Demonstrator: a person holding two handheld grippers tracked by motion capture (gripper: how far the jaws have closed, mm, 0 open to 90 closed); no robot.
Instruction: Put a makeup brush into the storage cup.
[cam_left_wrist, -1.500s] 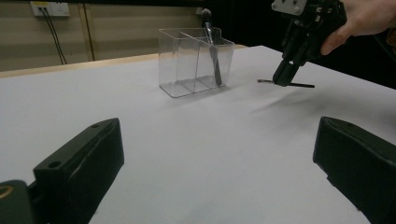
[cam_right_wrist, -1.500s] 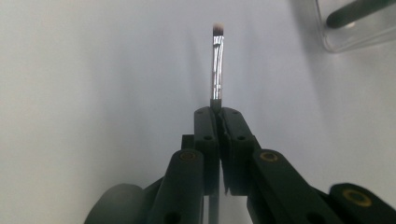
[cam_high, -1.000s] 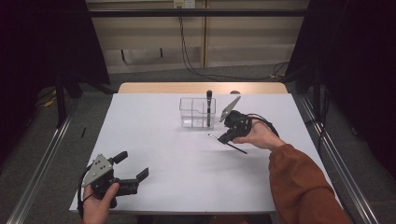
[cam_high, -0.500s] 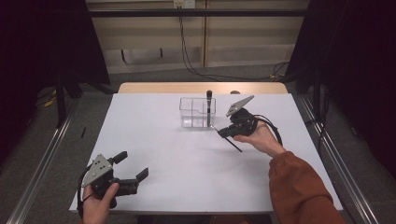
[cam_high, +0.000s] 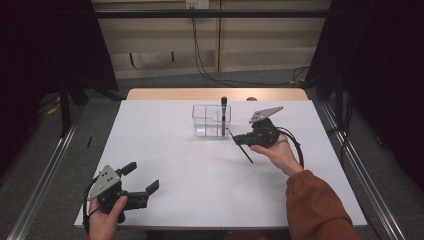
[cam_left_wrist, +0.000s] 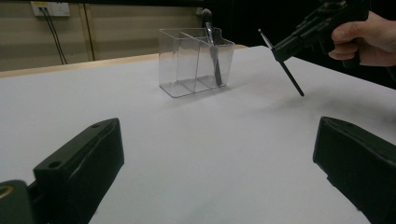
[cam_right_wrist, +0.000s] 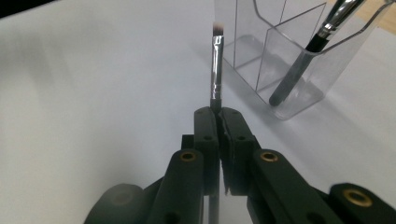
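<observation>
Gripping a thin makeup brush (cam_right_wrist: 216, 65) at its handle, the right tongs (cam_high: 239, 139) are shut tight on it and hold it off the white bench (cam_high: 200, 170), just beside the clear divided organizer (cam_high: 211, 120). In the right gripper view the brush's metal ferrule and dark-tipped bristles stick out past the pinched jaws towards the organizer's near wall, while the black handle trails out behind; from the high view that handle slants down towards the bench surface. One larger brush (cam_high: 223, 114) already stands in the organizer, leaning in what looks like its right-hand compartment, bristles up.

By my reading, the job is loading brushes into the organizer, and it is partway along: one brush is in, the second is picked up and carried close but not yet over the rim. What is left is to lift it above the opening, tip it upright and let it drop into a compartment. No other loose brushes lie on the bench.

The left tongs (cam_high: 141, 179) rest near the front left corner of the bench, well apart from the organizer, jaws spread wide with nothing between them.

No brand, label or writing is readable on the brushes, the organizer or the tongs.
</observation>
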